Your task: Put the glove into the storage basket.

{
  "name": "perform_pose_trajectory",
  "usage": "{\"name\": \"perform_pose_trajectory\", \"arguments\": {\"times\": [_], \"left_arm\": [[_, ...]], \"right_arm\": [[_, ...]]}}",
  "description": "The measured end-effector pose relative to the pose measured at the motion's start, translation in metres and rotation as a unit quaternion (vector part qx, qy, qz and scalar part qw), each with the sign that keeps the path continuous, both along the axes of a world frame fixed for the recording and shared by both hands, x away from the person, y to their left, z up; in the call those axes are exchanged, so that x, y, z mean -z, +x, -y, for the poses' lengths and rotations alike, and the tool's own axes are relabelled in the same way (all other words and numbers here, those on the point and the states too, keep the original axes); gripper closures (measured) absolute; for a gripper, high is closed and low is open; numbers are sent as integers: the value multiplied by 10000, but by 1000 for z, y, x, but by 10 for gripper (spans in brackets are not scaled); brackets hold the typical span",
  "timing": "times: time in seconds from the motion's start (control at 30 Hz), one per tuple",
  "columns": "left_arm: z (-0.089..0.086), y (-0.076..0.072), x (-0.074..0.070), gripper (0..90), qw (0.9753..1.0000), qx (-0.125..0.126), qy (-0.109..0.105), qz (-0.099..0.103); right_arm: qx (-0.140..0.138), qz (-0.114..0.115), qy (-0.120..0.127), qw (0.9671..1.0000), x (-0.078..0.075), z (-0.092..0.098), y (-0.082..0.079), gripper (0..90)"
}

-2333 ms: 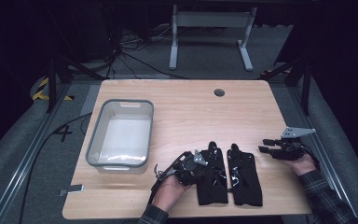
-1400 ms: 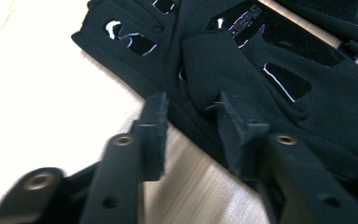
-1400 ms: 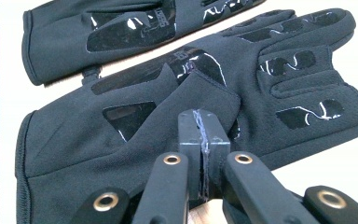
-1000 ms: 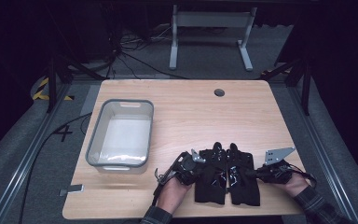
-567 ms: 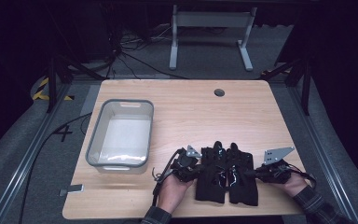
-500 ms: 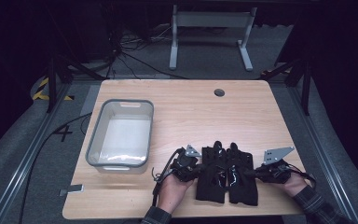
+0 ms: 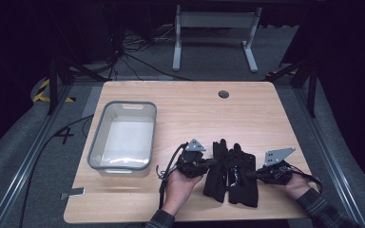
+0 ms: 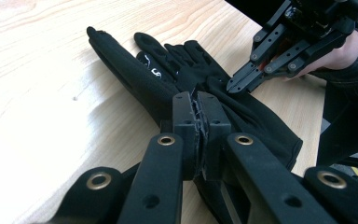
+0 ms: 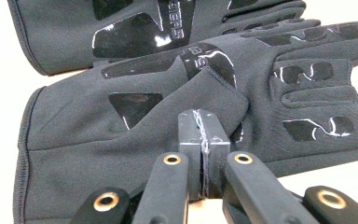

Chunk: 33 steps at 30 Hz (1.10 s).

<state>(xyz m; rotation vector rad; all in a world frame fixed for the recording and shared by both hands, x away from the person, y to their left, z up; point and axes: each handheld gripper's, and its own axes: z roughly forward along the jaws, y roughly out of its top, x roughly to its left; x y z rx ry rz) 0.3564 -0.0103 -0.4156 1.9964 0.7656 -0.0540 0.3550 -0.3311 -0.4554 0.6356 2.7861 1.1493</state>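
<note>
On the near edge of a pale wooden table (image 7: 266,114), seen from the high view, two black fabric gloves with glossy printed patches (image 7: 231,173) lie side by side, fingers pointing away from the person, set between both hands so each tool can reach one. The left gripper (image 7: 208,163) comes in from the left at the nearer glove's edge; the right gripper (image 7: 248,175) meets the other glove from the right. A clear grey-rimmed plastic bin (image 7: 95,152) stands apart to the left, likely where the pair is bound.

Along the left gripper view, the left gripper (image 8: 198,114) has its jaws pressed together over the dark cloth of the left-hand glove (image 8: 135,77), low against the tabletop; whether cloth is caught between them cannot be told. Beyond, the right gripper (image 8: 235,85) touches down on the second glove with its tips drawn together.

Along the right gripper view, the right gripper (image 9: 203,135) has its jaws pressed tight at a raised fold of the right-hand glove (image 9: 74,135), apparently pinching a tuck of fabric near the palm. The low, flat approach suits thin cloth that offers no edge except a pinched ridge. The first glove (image 9: 65,32) lies just beyond, cuffs aligned.
</note>
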Motion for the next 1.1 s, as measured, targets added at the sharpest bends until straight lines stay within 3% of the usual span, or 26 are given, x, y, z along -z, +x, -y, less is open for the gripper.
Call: {"name": "perform_pose_trajectory", "arguments": {"times": [0.63, 1.1], "left_arm": [[19, 10, -15, 877, 9996, 160, -136, 209], [43, 16, -21, 878, 9981, 470, -162, 353]], "right_arm": [[6, -7, 76, 10000, 2, -6, 9, 899], [43, -35, 162, 9999, 3, -11, 17, 899]]}}
